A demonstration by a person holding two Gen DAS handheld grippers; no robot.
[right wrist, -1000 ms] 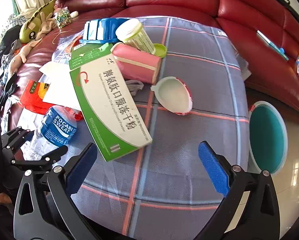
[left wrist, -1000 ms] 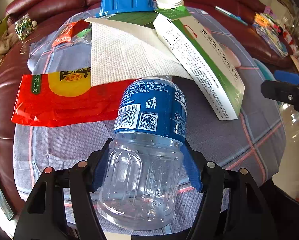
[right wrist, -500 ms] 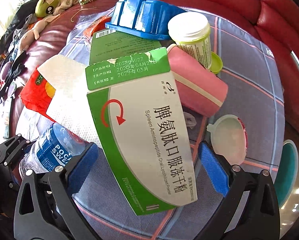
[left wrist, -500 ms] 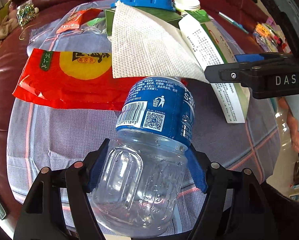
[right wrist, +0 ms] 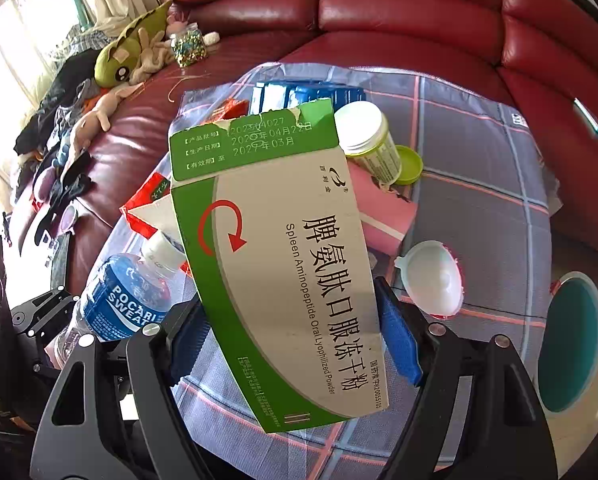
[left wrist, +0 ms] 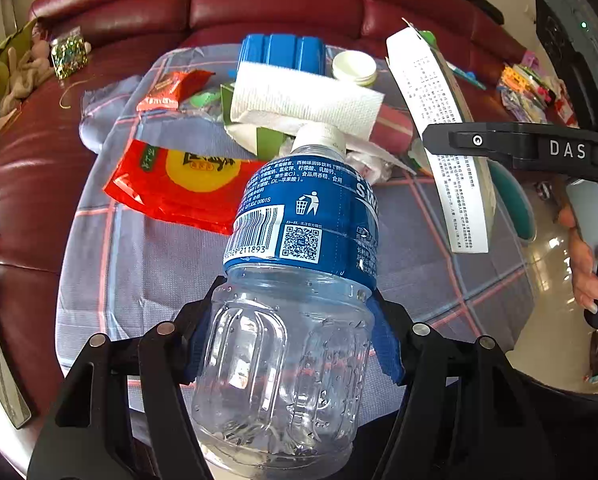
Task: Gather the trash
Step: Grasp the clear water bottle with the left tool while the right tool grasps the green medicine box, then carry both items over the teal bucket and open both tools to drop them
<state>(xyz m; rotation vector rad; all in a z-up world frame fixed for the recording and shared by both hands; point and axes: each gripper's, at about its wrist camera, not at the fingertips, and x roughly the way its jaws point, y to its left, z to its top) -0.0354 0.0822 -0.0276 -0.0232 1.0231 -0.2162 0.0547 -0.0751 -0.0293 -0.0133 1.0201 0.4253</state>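
While both hands carry trash clear of the cloth-covered worktop (left wrist: 147, 256), the left gripper (left wrist: 291, 336) has its jaws clamped part-open on the bottle (left wrist: 299, 264) low on its body, and the right gripper (right wrist: 295, 344), jaws closing, pinches the box (right wrist: 283, 264) by its edges, probably bound for the bin (right wrist: 571, 344) nearby.

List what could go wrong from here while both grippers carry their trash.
1. The left gripper pinches the smooth bottle only near its base; the long capped end sticks out and could swing or slip.
2. The right gripper, jaws closing, clamps the opened medicine box near one end; thin card could buckle.
3. The teal bin sits off the table's edge: drops could miss.
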